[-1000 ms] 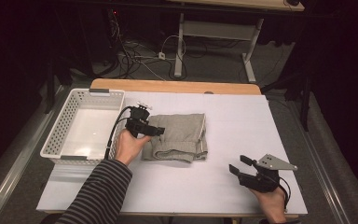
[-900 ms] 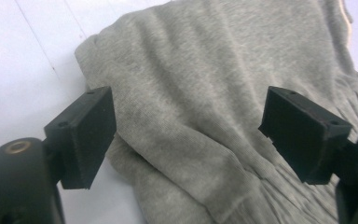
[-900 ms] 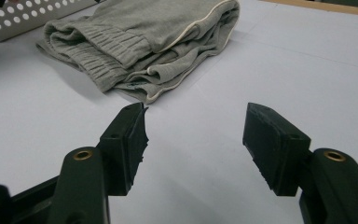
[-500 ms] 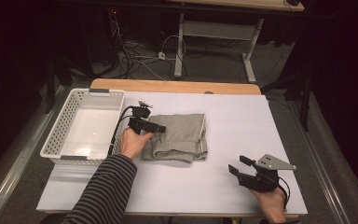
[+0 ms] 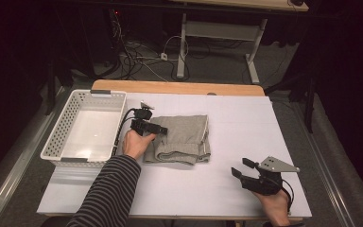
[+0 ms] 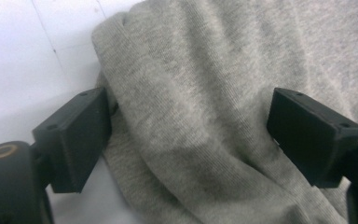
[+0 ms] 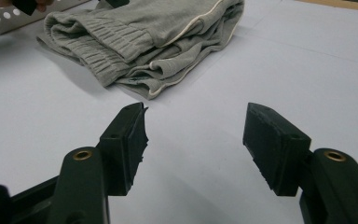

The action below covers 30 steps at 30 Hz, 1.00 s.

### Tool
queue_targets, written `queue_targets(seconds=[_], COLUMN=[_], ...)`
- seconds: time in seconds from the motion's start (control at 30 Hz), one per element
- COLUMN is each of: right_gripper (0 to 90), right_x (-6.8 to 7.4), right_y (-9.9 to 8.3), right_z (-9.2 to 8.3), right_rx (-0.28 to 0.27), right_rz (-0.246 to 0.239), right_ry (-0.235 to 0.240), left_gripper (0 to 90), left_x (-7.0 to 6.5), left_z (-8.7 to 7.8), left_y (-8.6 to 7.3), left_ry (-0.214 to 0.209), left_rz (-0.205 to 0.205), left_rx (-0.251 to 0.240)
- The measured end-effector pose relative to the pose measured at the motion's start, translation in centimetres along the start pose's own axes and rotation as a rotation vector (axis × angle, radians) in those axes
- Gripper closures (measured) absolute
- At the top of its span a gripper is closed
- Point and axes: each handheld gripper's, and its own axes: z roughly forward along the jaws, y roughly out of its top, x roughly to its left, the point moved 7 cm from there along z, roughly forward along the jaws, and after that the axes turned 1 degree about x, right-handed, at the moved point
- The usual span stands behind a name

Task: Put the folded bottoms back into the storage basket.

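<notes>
My left gripper [image 5: 157, 128] sits at the near-left corner of the folded grey garment [image 5: 182, 138], and its jaws stand wide apart after just having been opening. In the left gripper view the grey garment [image 6: 205, 107] lies between and beneath the two pads, a fold of cloth bulging up in the gap, but neither pad presses on it. Just behind this gripper, on the side away from the cloth, stands the white basket [image 5: 56, 135].

My right gripper [image 5: 239, 167] rests low on the white table [image 5: 246, 123], well apart from the garment, its jaws apart with bare table between them. From it the grey garment [image 7: 140, 32] lies ahead and to the left, its ribbed waistband and pale piping turned toward me.
</notes>
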Motion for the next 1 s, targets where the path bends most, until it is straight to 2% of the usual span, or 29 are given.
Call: queue_targets(seconds=[0.07,0.17,0.27,0.3,0.37,0.43,0.53,0.6,0.93,1.0], right_gripper=[40.0,40.0,40.0,40.0,40.0,40.0,40.0,40.0,40.0,40.0], right_x=[0.0,0.1,0.1,0.1,0.1,0.2,0.2,0.2,0.3,0.3], right_y=[0.0,0.0,0.0,0.0,0.0,0.0,0.1,0.1,0.0,0.0], right_z=[0.0,0.1,0.1,0.1,0.1,0.1,0.2,0.2,0.3,0.3], right_rx=[0.0,0.0,-0.001,-0.002,-0.001,0.0,0.001,0.003,0.009,0.011], right_rz=[0.001,-0.003,-0.005,-0.005,-0.007,-0.006,-0.009,-0.009,-0.014,-0.012], right_ry=[0.0,0.002,0.003,0.004,0.004,0.006,0.006,0.007,0.008,0.009], left_gripper=[12.9,13.0,13.4,13.7,13.6,14.1,17.7,18.4,32.0,38.2], left_x=[0.0,-0.4,-1.1,-1.3,-1.6,-1.9,-2.5,-2.9,-3.8,-4.0], left_z=[0.0,0.2,0.4,0.5,0.6,0.7,0.8,0.9,1.1,1.2], left_y=[0.0,-0.2,-0.3,-0.3,-0.4,-0.5,-0.6,-0.6,-0.8,-0.9], left_ry=[-0.01,-0.007,-0.033,-0.033,-0.007,-0.006,-0.021,-0.012,0.001,-0.002], left_rz=[-0.004,0.028,0.042,0.045,0.072,0.09,0.109,0.127,0.162,0.165], left_rx=[-0.004,0.009,0.02,0.021,0.03,0.041,0.067,0.077,0.08,0.08])
